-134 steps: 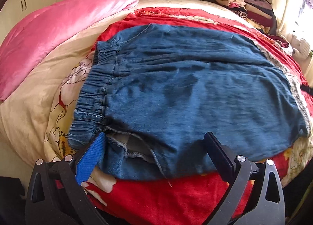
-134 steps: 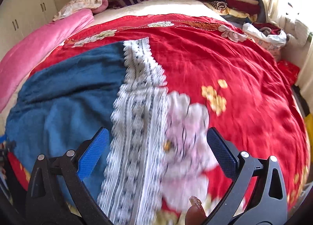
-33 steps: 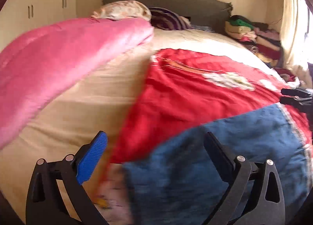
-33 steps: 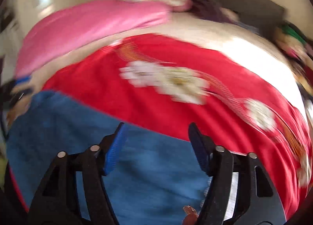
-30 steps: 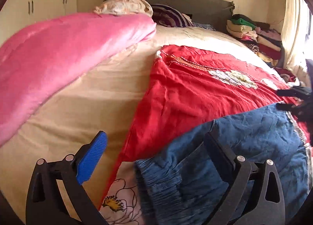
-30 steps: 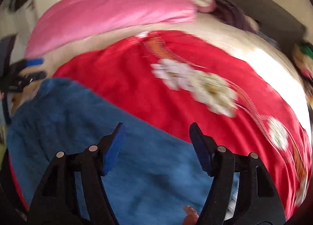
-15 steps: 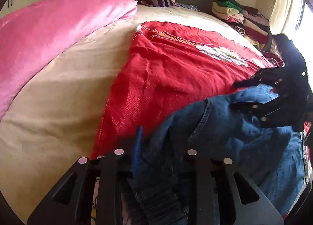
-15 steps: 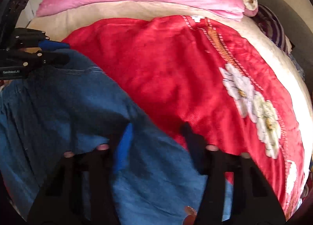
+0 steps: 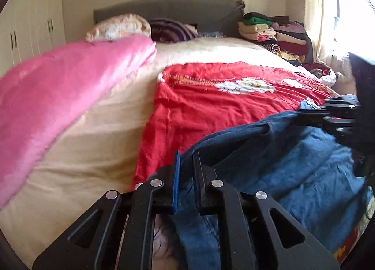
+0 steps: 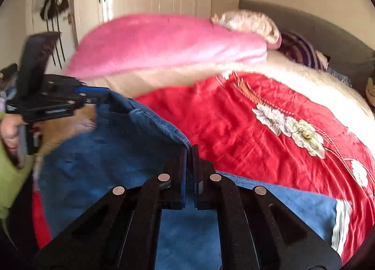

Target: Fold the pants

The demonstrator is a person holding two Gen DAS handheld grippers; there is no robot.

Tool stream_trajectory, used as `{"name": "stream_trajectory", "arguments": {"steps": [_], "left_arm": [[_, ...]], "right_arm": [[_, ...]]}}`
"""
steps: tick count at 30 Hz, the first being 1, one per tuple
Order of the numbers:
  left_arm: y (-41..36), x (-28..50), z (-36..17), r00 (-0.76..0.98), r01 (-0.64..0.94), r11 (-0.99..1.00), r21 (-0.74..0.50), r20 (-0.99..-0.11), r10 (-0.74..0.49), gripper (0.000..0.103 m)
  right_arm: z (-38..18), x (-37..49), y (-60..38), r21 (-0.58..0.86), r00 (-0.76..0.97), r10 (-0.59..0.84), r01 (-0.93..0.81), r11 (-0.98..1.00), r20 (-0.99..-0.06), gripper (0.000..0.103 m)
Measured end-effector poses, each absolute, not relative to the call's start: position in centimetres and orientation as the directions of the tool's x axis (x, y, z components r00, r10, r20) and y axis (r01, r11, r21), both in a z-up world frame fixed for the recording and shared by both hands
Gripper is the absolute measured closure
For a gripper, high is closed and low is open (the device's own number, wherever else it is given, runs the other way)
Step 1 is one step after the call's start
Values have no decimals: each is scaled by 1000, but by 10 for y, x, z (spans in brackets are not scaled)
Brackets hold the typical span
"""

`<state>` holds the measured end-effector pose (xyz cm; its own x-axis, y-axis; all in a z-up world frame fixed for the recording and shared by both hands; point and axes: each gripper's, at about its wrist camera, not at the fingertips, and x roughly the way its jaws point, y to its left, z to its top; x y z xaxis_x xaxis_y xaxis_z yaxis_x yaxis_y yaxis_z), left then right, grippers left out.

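hidden: my left gripper (image 9: 186, 164) covers the part of the pants (image 9: 293, 164) it bites, so I can't see the waistband under the arms. Near edge of the pants is cut off by the bottom of the frame in both views.
blur: right wrist view is smeared; the lace trim (image 10: 341, 223) at the hem is barely readable.
left gripper: jaws closing, almost together, a fold of denim pinched between the pads.
right gripper: (image 10: 189, 152) jaws fully together on the far edge of the pants (image 10: 105, 164).
cross view: each gripper shows in the other's camera, right one at the right edge (image 9: 311, 115), left one at the left edge (image 10: 93, 93), both with denim at the tips.
hand: my hand (image 10: 9, 129) on the left gripper's handle, green sleeve (image 10: 11, 176) below it.
vs one second ago: both jaws were wide open with pants flat on the red blanket (image 9: 222, 106); now both are clamped and the far edge is lifted off the blanket.
pants position: near end of the bed, on the red blanket, right of the pink quilt (image 9: 58, 94).
pants axis: long axis runs left-right between my two grippers, raised edge sagging between them.
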<state>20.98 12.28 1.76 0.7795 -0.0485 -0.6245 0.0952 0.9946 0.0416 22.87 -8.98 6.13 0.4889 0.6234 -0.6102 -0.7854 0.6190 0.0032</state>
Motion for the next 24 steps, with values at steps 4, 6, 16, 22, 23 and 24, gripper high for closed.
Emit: {"name": "stream_trajectory", "arguments": {"steps": [4,6,16,22,23,24], "left_arm": [[116,175,28,804,114,992,51,-592,-62,94],[113,153,27,805,123,991,46,-589,-72,94],[124,82,-25,674,89,996,25,-737,-42,94],[131,59,-8,711,88,988,-128,-686,-153,92],[134,60,-2,727,99,980,-171,-660,-188,82],[134,63,1,730,100,974,-206,-649,-212,68]], "right_arm": [[72,176,-104,44,474,677,-801,597,-563,102],[73,146,-110,60,457,694,-811,582,-557,102],[26,69,-118,114,368,672,-822,559,-642,102],[26,50,-117,110,364,690,-835,539,-626,102],[28,48,-117,103,361,693,-841,531,-625,102],[27,46,-117,97,361,691,-843,529,-627,102]]}}
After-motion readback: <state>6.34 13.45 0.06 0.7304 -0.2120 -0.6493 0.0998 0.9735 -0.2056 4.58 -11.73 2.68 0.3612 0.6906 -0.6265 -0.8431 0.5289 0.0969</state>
